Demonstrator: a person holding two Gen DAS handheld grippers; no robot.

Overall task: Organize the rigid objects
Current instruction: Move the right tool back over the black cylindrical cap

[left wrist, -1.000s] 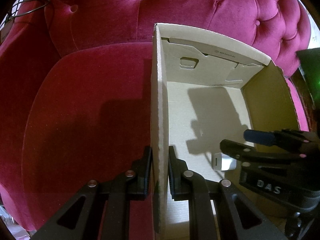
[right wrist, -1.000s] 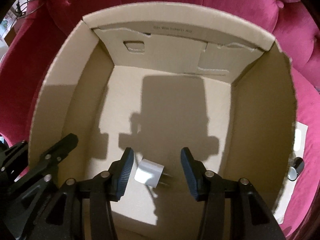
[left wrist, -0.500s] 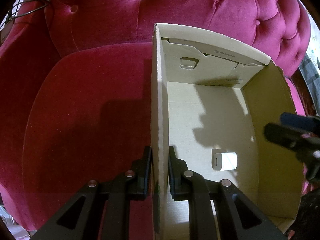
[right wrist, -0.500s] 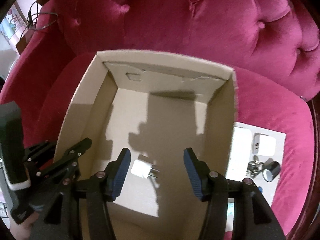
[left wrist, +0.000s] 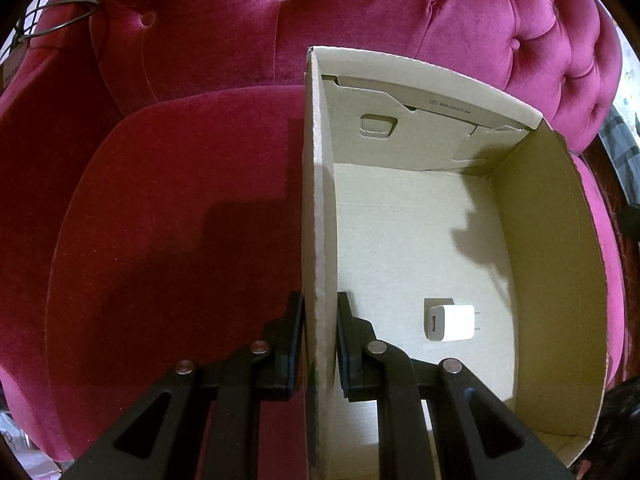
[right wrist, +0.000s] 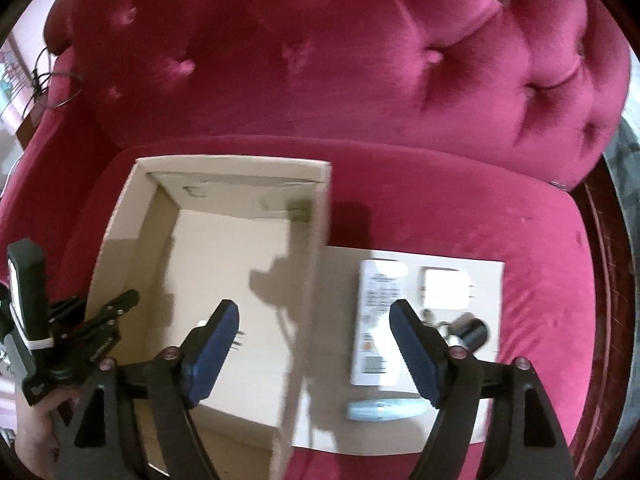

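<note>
Charger [left wrist: 450,322] in box [left wrist: 318,240]: light, rigid; grasp flat sides. Left gripper [left wrist: 318,344] clamps box wall; right gripper [right wrist: 316,352] opening, empty.

Charger [right wrist: 239,338]: in the right wrist view only its prongs show past the right hand-held gripper's finger.
Remote [right wrist: 376,320]: print smeared by motion blur, unreadable.
Small dark items [right wrist: 468,328]: blurred, kind unclear.
Box wall print [left wrist: 450,107]: too small to read.
Cardboard box [left wrist: 544,280]: near corner cut off by the frame's bottom edge.
</note>
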